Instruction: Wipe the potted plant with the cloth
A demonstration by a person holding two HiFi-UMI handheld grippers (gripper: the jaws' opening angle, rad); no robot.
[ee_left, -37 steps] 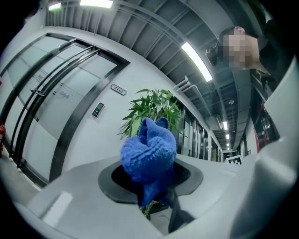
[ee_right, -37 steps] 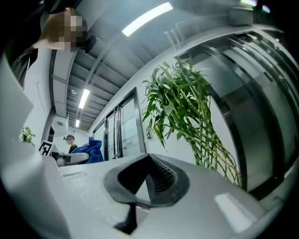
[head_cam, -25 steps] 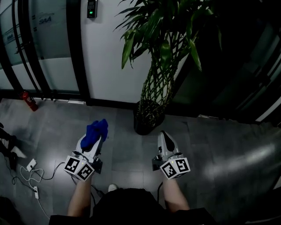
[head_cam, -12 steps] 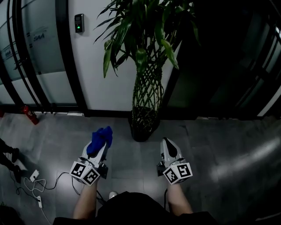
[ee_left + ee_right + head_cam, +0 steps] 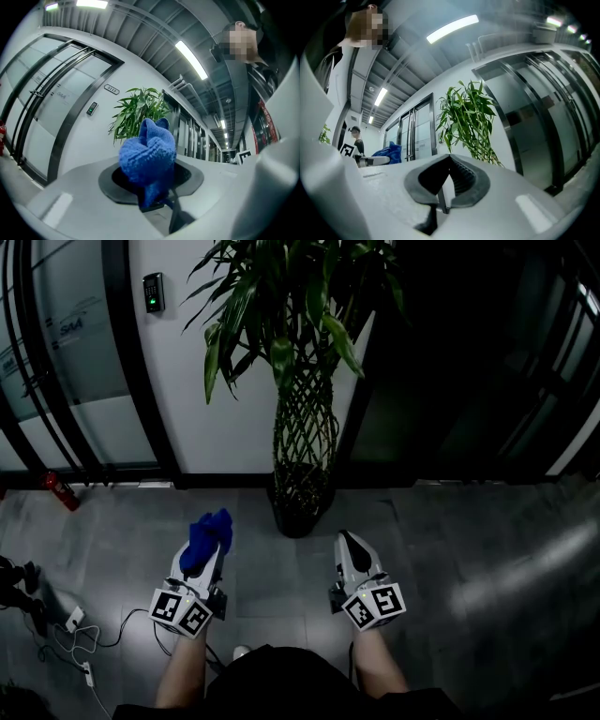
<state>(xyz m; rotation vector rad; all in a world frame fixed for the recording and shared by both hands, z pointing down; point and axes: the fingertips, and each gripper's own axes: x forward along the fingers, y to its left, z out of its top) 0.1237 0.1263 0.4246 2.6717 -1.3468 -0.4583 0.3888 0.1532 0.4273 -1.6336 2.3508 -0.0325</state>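
Left hand-held gripper (image 5: 212, 542) is clenched on the blue cloth (image 5: 206, 536). In the left gripper view the cloth (image 5: 147, 158) bunches up out of the closed jaws of that gripper (image 5: 153, 202) and hides much of what lies ahead. The potted plant (image 5: 302, 418) stands on the floor (image 5: 469, 559) against the white wall (image 5: 234, 427), at twelve o'clock from the person. Its lattice-woven stem rises from a dark pot (image 5: 300, 510), and long green leaves spread at the top. The cloth is at about seven o'clock from the pot, near it but not touching. The right hand-held gripper (image 5: 348, 542) sits at about five o'clock from the pot, also clear of it. In the right gripper view that gripper (image 5: 443, 187) has its jaws pressed together with nothing between them, and the plant's leaves (image 5: 469, 117) show beyond. A keypad (image 5: 152, 292) with a green light hangs on the wall at ten o'clock from the plant. A red fire extinguisher (image 5: 58, 491) lies at the floor's edge at nine o'clock from the pot, and white cables (image 5: 64, 634) trail at eight o'clock from the left hand-held gripper.
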